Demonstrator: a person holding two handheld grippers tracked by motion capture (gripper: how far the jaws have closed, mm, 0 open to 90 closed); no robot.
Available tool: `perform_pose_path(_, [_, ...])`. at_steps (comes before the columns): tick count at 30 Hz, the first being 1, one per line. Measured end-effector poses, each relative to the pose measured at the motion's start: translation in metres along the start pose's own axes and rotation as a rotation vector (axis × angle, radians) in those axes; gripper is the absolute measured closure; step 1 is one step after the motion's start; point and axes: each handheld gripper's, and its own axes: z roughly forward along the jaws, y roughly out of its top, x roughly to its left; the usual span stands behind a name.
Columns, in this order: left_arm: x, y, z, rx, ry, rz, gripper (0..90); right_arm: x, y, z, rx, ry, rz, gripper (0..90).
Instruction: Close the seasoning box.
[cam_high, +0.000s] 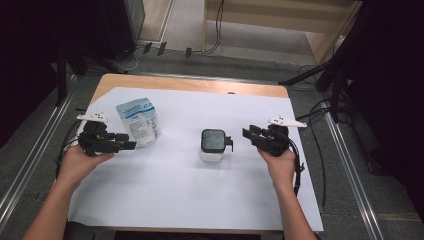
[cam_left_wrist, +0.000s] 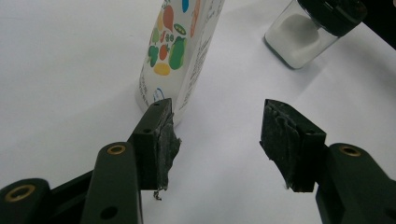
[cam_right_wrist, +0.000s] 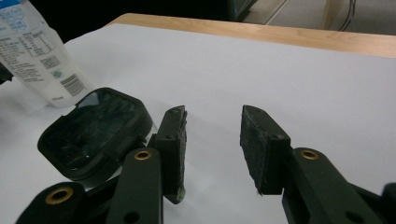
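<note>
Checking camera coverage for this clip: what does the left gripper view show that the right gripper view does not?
Left gripper view alone: the pouch's printed fruit-and-vegetable side, and white powder through the jar's clear wall. Right gripper view alone: the pouch's barcode side, the jar's black lid from above, and the table's wooden edge. Shared: pouch and jar standing apart on white paper, with an open, empty claw in front, the left claw in one, the right claw in the other.

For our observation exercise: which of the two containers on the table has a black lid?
The clear jar of white powder at centre; the pouch is printed white and blue.
</note>
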Motion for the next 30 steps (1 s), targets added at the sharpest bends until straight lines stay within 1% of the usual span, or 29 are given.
perform_pose_path(8, [0.000,0.000,0.000,0.000,-0.004,-0.001,45.0,-0.015,-0.011,-0.013,0.003,-0.048,0.023,59.1])
perform_pose_path(16, [0.001,0.001,0.002,-0.001,-0.001,0.002,45.0,-0.024,-0.020,-0.023,0.004,-0.090,0.024,55.1])
perform_pose_path(21, [0.002,0.001,0.002,-0.002,-0.005,0.002,45.0,-0.028,-0.026,-0.026,0.025,-0.106,0.018,54.6])
perform_pose_path(30, [0.002,0.001,0.003,-0.003,-0.005,0.000,45.0,-0.033,-0.032,-0.027,0.033,-0.115,0.020,53.9])
